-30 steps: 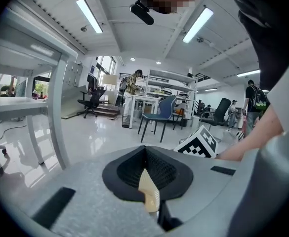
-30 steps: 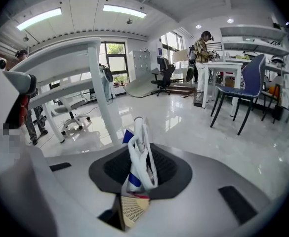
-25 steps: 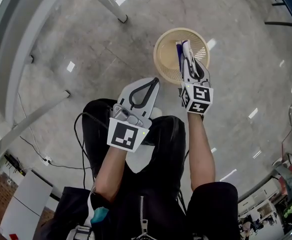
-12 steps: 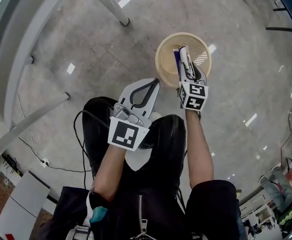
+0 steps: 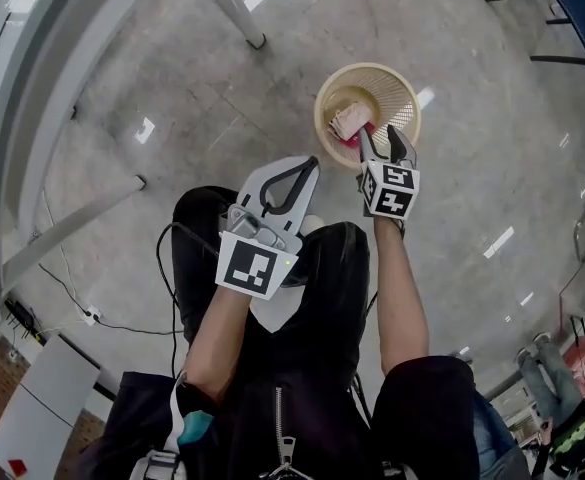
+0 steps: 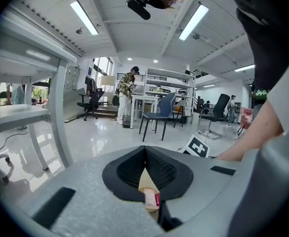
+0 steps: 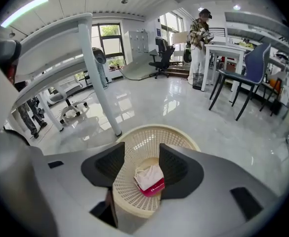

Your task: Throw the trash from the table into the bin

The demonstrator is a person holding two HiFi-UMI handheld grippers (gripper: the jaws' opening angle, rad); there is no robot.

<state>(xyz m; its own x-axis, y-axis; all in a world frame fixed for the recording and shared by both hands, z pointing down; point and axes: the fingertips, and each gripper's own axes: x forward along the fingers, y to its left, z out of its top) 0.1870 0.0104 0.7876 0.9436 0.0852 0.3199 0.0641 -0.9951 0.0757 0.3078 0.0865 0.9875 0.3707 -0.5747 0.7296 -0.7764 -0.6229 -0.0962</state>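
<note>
Spreading as it hangs over the basket, the right tool (image 5: pixel 382 136) has nothing between its jaws; they are opening, and through the gap the right gripper view shows only the bin (image 5: pixel 320 103) below. The left tool (image 5: pixel 310 164) is pressed together at the tips and empty, held above the person's lap, well apart from the work. The task's thing, a white and red packet (image 5: pixel 349 123), lies on the bottom of the bin, toward the wall nearest the person.

The likeliest slip from here, as I judge it, is on the way out. The right tool sits low and close to the near rim, and the bin looks light and stands free on the glossy floor (image 5: pixel 222 88), so a jaw catching the lattice while pulling back could tip it or slide it away. The packet itself seems safely inside.

Against the frame a second earlier, the right tool then stood narrow over the bin with a blue and white thing upright between its jaws. Now the jaws stand wide and the packet rests in the bin.
</note>
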